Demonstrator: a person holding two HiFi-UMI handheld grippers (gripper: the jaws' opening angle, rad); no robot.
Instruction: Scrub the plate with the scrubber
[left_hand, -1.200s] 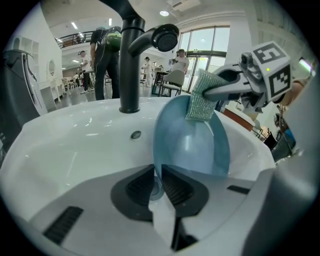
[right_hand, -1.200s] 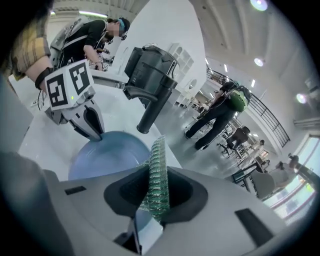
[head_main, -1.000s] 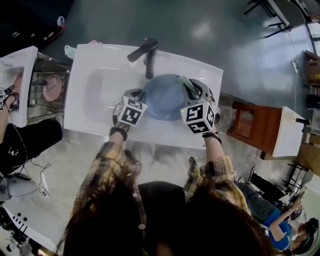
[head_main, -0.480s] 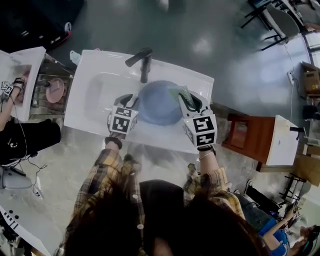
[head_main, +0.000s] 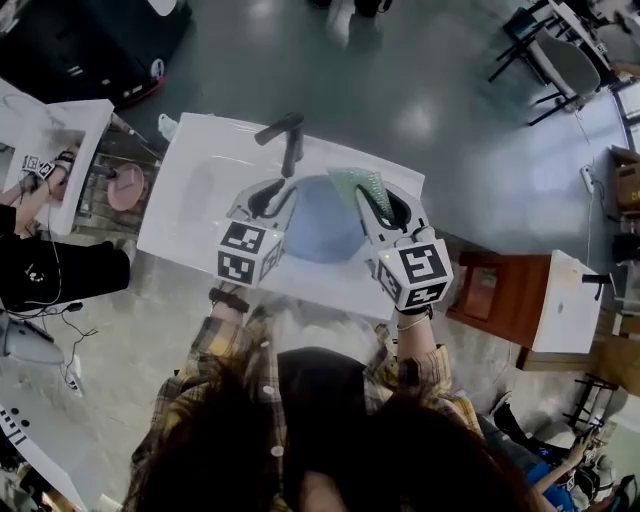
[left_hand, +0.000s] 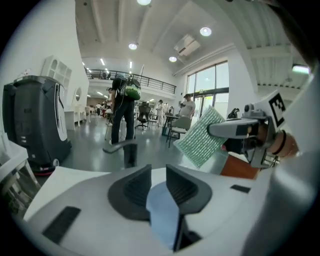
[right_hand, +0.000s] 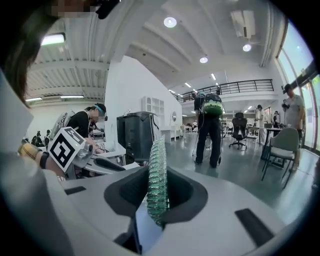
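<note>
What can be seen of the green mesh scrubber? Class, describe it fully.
The green mesh scrubber is a thin, flat, roughly rectangular sheet of knobbly, glossy, plastic-looking mesh. It stands on edge, clamped between the jaws of the right gripper, its upper part sticking out past them. It is held in the air over the white sink, near the round blue plate; only the jaws touch it.

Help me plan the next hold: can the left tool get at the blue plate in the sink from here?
Probably yes. The left tool, jaws just opened and empty, hangs over the left side of the plate with nothing between; the scrubber is off to the right.
</note>
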